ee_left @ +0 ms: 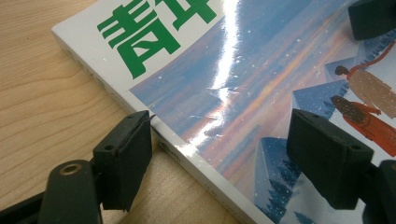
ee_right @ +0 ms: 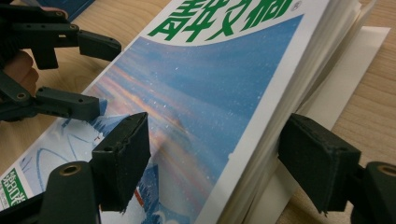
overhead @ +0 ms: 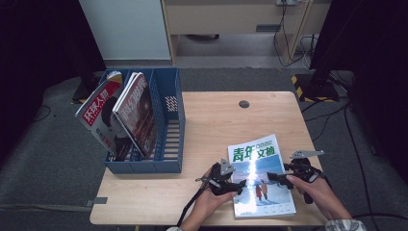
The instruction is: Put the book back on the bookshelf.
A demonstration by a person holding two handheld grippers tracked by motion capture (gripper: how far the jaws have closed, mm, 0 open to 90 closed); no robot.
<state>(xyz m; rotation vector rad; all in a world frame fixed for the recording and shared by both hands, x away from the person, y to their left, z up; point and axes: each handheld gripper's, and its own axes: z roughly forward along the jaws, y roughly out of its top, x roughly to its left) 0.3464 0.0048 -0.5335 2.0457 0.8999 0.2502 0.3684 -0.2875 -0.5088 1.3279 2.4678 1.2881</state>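
High view shows a glossy magazine (overhead: 261, 177) lying flat near the front right of the wooden worktop (overhead: 211, 120), with the person's two hands closing in on it from either side. To the left stands a blue file rack (overhead: 169, 130) already carrying two other magazines (overhead: 126, 115) upright in its compartments, which suggests this one is being picked up to join them.

At the spine edge sits the left tool (ee_left: 219, 154). Its jaws stand wide, one over the bare wood just beside the spine and the other above the cover, neither pressing on anything (it seems placed to steady or pinch that edge).

At the opposite, page-edge side, the right tool (ee_right: 226, 163) straddles the magazine's thickness: one jaw over the cover, the other outside the fanned pages, which have lifted off the back cover there. The jaws are fairly wide and not yet gripping; whether the pads brush the paper cannot be told.
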